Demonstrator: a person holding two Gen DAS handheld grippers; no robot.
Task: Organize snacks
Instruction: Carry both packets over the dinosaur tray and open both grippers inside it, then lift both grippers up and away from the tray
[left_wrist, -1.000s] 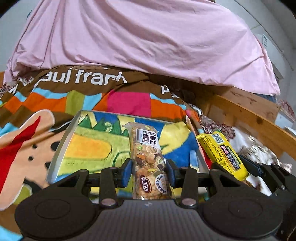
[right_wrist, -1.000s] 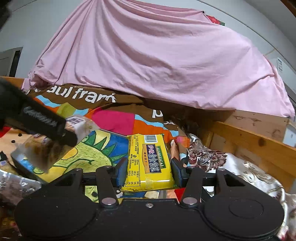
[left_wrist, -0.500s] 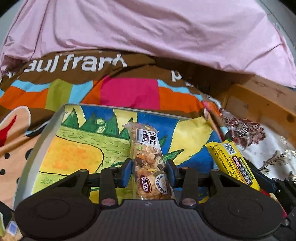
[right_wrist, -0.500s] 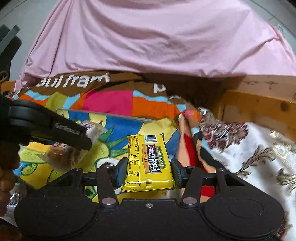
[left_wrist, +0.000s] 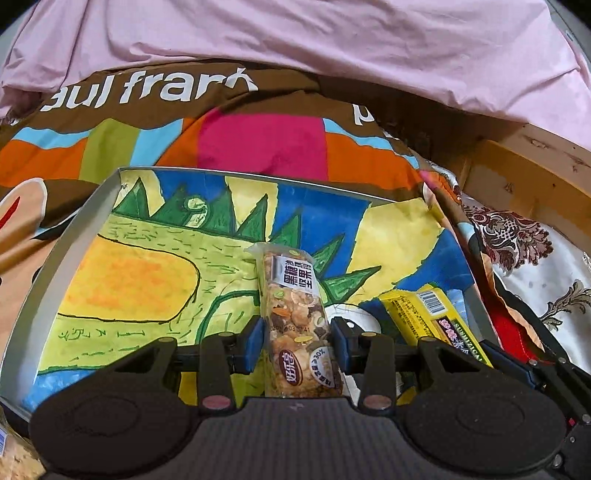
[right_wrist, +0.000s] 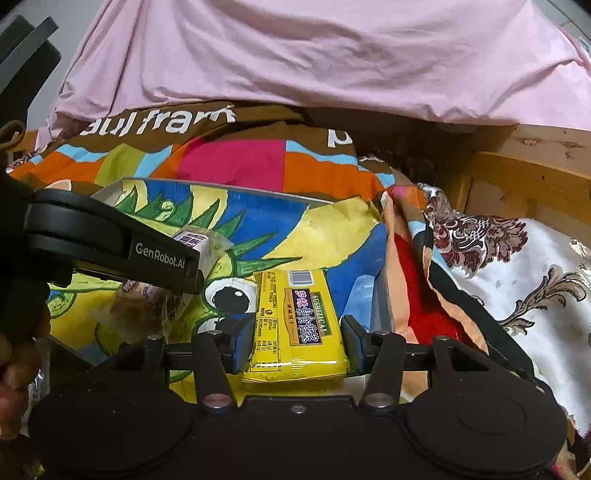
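Observation:
My left gripper is shut on a clear nut snack bar, whose far end juts out over the tray with the dinosaur drawing. In the right wrist view my right gripper is shut on a yellow snack packet, held over the tray's right part. The yellow packet also shows at the right of the left wrist view. The left gripper's black arm with the nut bar crosses the left side of the right wrist view.
The tray lies on a colourful blanket on a bed. A pink sheet is heaped behind it. A wooden bed frame runs along the right, with a patterned white cloth beside it. A person's hand shows at the left edge.
Both grippers have moved forward and down over the tray, each still holding its snack. The tray now fills much more of both views.

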